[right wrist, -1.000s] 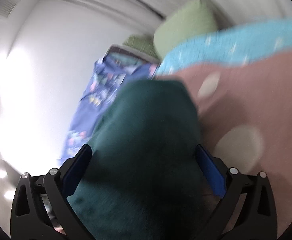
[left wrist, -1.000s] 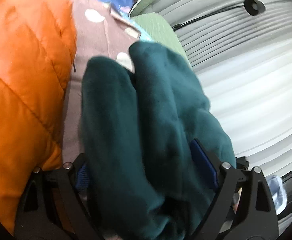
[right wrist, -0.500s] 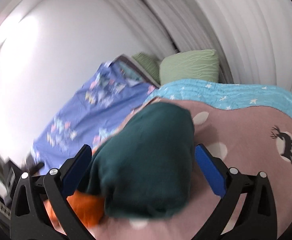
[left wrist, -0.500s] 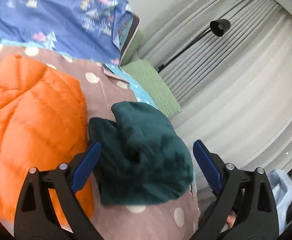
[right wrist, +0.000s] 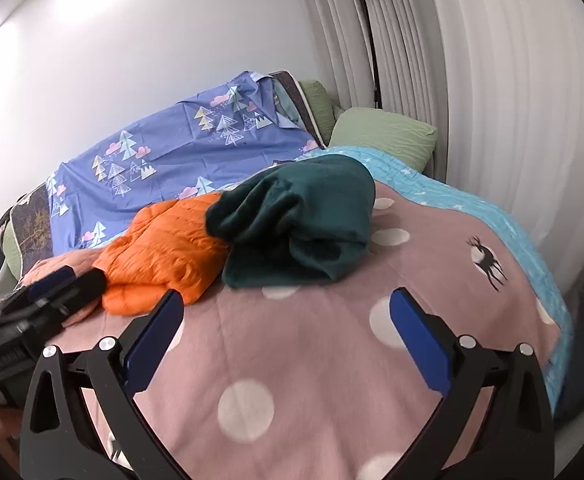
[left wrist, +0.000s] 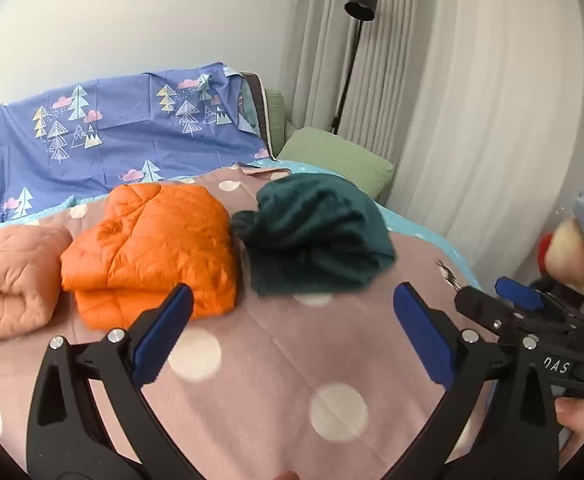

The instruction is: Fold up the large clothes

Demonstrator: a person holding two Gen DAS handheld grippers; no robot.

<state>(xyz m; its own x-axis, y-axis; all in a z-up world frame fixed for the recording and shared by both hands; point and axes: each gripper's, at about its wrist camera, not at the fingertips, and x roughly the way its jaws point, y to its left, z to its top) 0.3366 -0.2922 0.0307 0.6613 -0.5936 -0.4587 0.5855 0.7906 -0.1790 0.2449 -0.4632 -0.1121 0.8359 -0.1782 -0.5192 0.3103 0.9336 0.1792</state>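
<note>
A folded dark green garment [left wrist: 315, 236] lies on the pink dotted blanket [left wrist: 276, 364], to the right of a folded orange jacket [left wrist: 152, 248] and a folded peach jacket [left wrist: 8, 272]. It also shows in the right wrist view [right wrist: 295, 228] beside the orange jacket [right wrist: 160, 256]. My left gripper [left wrist: 292, 320] is open and empty, pulled back from the green garment. My right gripper [right wrist: 286, 328] is open and empty, also back from it. The right gripper shows at the right edge of the left wrist view [left wrist: 531, 308].
A blue tree-print sheet [left wrist: 112, 140] covers the head of the bed. Green pillows [left wrist: 335, 156] lie at the far right corner. A black floor lamp [left wrist: 357, 32] stands by pale curtains [left wrist: 491, 120]. The blanket's light blue edge [right wrist: 523, 232] runs along the right side.
Both grippers let go of the green garment and pulled back and up from it. It now lies folded on the blanket beside the orange jacket.
</note>
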